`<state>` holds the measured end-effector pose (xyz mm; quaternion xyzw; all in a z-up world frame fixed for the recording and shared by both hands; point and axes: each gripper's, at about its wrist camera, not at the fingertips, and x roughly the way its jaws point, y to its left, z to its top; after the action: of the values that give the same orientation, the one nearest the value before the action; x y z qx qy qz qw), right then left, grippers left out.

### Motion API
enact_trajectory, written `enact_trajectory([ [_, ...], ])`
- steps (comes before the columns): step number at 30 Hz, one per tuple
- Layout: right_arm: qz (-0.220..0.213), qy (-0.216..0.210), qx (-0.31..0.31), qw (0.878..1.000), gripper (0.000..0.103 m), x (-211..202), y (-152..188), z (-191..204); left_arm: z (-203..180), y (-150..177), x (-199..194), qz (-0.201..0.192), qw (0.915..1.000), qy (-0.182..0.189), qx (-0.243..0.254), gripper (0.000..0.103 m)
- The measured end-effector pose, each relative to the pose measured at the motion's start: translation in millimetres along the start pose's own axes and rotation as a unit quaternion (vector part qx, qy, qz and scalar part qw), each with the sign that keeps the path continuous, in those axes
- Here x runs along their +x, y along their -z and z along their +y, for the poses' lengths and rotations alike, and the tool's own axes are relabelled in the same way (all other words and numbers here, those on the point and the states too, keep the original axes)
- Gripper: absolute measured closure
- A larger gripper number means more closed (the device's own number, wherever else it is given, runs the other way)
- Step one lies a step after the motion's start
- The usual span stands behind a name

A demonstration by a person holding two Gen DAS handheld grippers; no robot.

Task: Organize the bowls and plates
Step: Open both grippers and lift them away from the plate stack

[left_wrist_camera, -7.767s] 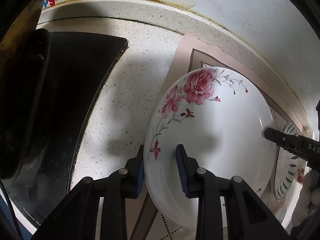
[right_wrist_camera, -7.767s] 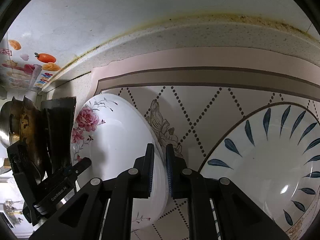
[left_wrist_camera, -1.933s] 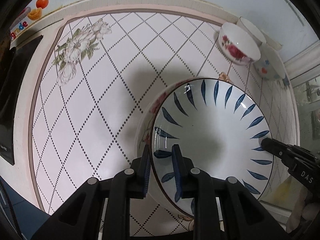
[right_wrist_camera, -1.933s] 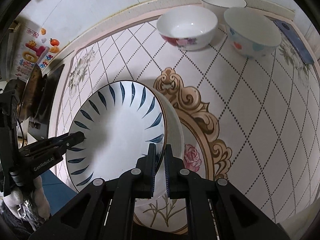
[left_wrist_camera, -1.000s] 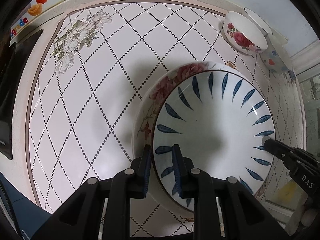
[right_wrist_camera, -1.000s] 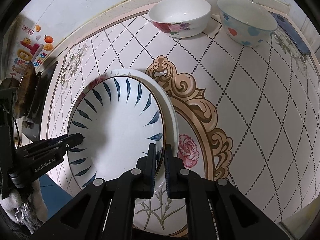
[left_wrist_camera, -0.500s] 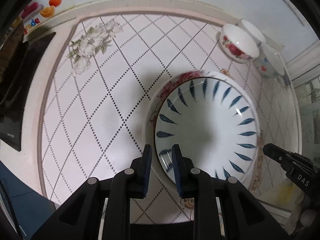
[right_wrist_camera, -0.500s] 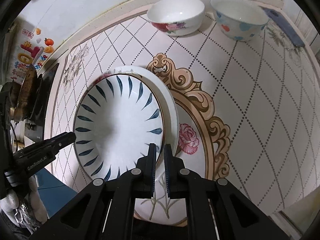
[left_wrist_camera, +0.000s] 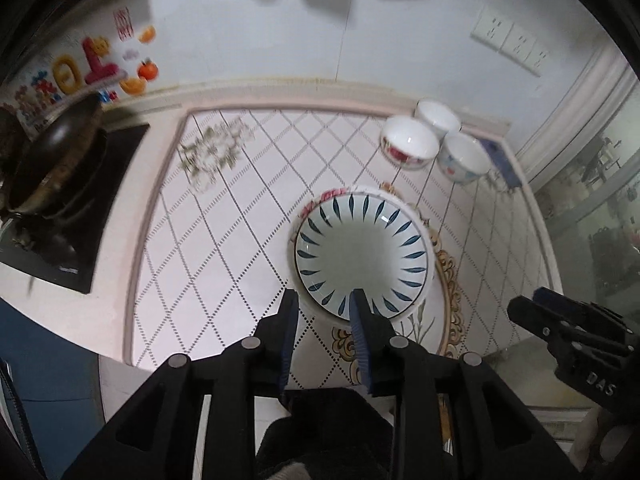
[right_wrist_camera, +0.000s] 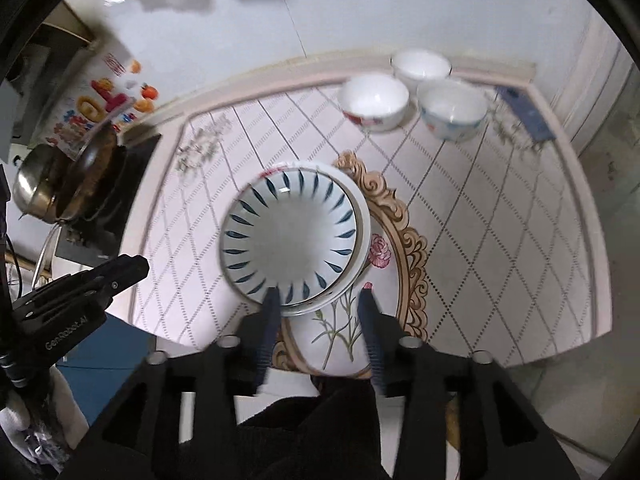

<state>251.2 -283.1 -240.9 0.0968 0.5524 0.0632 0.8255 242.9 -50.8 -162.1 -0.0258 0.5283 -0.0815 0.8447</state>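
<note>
Resting blue-leaf plate (left_wrist_camera: 362, 248) atop floral plate (left_wrist_camera: 334, 196)

A white mat with a dotted diamond grid and gold scrollwork (left_wrist_camera: 224, 240) covers the desk. At the left sits a black glass cooktop (left_wrist_camera: 100, 184) carrying a dark, worn wok (left_wrist_camera: 52, 152), with a steel pot (right_wrist_camera: 34, 180) beside it. Colourful fruit stickers (left_wrist_camera: 96, 68) (blurred) and white wall sockets (left_wrist_camera: 508, 40) mark the wall behind.
</note>
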Motion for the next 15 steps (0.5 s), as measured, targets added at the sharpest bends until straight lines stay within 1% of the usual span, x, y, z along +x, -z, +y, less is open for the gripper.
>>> enact_trajectory([
  [1,-0.007,0.0,0.0,1.0,0.047,-11,3,3,0,2,-6,-0.004,1.0,-0.001,0.0,0.071],
  [2,-0.013,0.0,0.0,1.0,0.042,-21,6,5,0,4,-14,-0.008,1.0,-0.001,0.001,0.06],
  [3,-0.02,0.0,0.0,1.0,0.039,-31,10,8,1,5,-19,-0.012,0.9999,-0.001,0.001,0.056],
  [4,-0.026,0.003,-0.001,1.0,0.031,-40,14,11,1,8,-27,-0.019,0.9998,-0.002,0.002,0.049],
  [5,-0.031,0.007,-0.002,1.0,0.026,-48,17,13,1,9,-31,-0.023,0.9997,-0.004,0.004,0.045],
  [6,-0.034,0.011,-0.004,0.999,0.024,-55,21,16,1,12,-38,-0.03,0.9995,-0.007,0.007,0.043],
  [7,-0.038,0.016,-0.006,0.999,0.023,-62,25,20,0,14,-42,-0.034,0.9993,-0.007,0.01,0.035],
  [8,-0.043,0.023,-0.01,0.999,0.022,-68,29,23,0,16,-47,-0.039,0.9991,-0.007,0.013,0.033],
  [10,-0.051,0.031,-0.014,0.998,0.02,-76,34,28,-1,20,-55,-0.045,0.9988,-0.011,0.017,0.033],
  [11,-0.054,0.034,-0.016,0.998,0.019,-80,37,30,0,21,-58,-0.044,0.9988,-0.01,0.018,0.024],
  [13,-0.061,0.039,-0.017,0.997,0.019,-89,42,34,1,23,-64,-0.046,0.9988,-0.005,0.015,0.013],
  [15,-0.068,0.041,-0.019,0.997,0.018,-98,46,37,2,25,-70,-0.053,0.9985,-0.004,0.011,0.012],
])
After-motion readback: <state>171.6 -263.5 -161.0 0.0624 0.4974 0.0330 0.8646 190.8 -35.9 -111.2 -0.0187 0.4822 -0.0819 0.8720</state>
